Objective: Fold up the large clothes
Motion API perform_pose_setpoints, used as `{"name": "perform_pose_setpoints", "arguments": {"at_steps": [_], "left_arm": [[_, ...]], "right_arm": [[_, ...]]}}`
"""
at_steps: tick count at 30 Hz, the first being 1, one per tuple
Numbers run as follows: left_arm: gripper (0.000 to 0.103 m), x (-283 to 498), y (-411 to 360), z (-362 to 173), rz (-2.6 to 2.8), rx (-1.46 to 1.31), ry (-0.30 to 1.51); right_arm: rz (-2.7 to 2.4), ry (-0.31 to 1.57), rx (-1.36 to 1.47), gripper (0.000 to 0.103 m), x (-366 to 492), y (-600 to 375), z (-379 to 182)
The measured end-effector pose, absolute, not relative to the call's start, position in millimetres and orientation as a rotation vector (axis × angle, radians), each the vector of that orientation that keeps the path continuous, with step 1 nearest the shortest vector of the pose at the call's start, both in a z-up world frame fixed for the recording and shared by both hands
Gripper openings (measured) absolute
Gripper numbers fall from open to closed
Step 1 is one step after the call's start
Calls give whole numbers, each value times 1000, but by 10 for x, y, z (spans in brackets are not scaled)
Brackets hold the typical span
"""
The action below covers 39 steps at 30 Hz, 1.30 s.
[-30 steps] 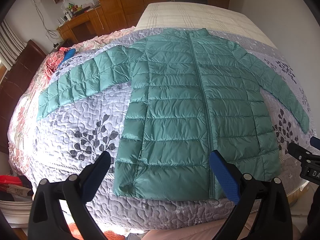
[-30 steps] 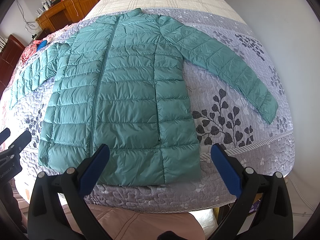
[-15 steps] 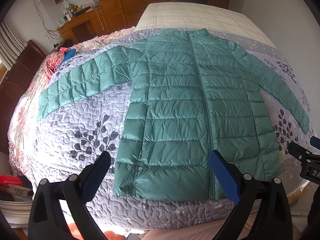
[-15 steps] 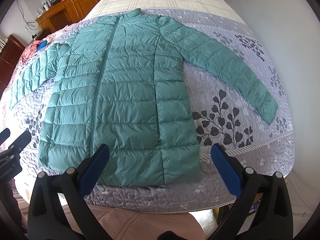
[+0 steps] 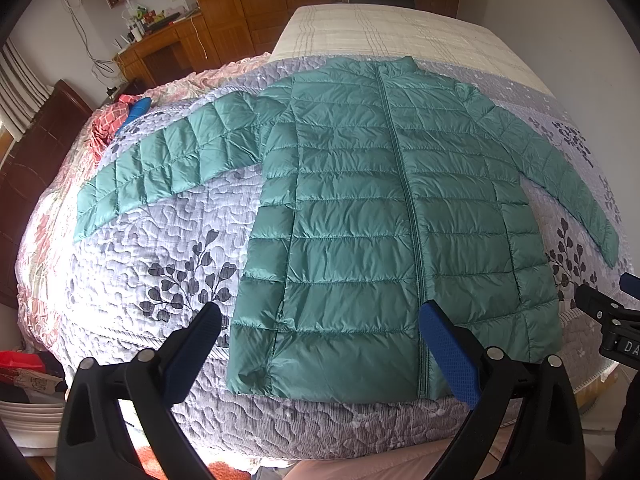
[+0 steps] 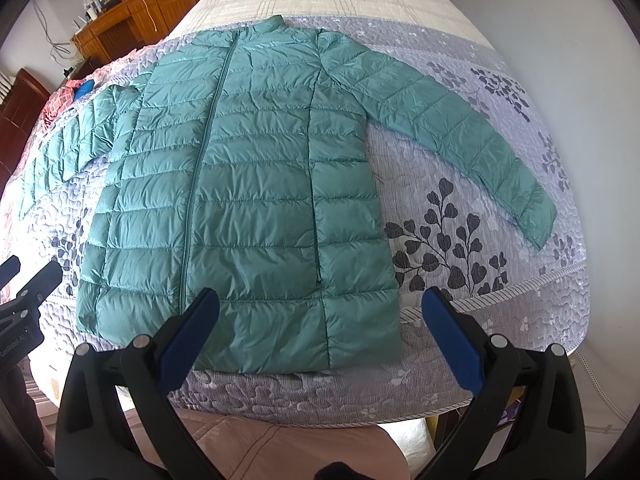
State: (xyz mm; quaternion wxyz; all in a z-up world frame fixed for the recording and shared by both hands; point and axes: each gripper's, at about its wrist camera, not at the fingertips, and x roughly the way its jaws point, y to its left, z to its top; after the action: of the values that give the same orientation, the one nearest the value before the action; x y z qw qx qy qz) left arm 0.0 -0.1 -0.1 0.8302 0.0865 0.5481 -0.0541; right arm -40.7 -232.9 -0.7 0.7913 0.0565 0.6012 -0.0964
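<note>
A teal quilted puffer jacket [image 5: 384,216] [image 6: 248,184] lies flat and zipped on the bed, collar at the far end, hem near me, both sleeves spread out to the sides. My left gripper [image 5: 320,328] hangs open above the hem's left half, holding nothing. My right gripper [image 6: 320,316] is open too, over the hem's right corner, with nothing between its blue pads. The left sleeve [image 5: 160,168] angles toward the bed's left side. The right sleeve [image 6: 460,132] reaches to the right. The right gripper's tip [image 5: 608,320] shows at the left wrist view's right edge.
A grey quilted bedspread [image 5: 152,256] [image 6: 460,240] with dark leaf prints covers the bed. A red checked cloth and a blue item [image 5: 136,110] lie at the far left. A wooden desk [image 5: 168,44] and cupboards stand behind. A white wall [image 6: 560,20] runs along the right.
</note>
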Motion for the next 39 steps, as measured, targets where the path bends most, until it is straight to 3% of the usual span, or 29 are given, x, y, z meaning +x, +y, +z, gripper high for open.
{"name": "perform_pose_setpoints", "arguments": {"at_steps": [39], "left_arm": [[99, 1, -1, -4, -115, 185, 1167]], "right_arm": [[-207, 1293, 123, 100, -416, -2355, -22]]}}
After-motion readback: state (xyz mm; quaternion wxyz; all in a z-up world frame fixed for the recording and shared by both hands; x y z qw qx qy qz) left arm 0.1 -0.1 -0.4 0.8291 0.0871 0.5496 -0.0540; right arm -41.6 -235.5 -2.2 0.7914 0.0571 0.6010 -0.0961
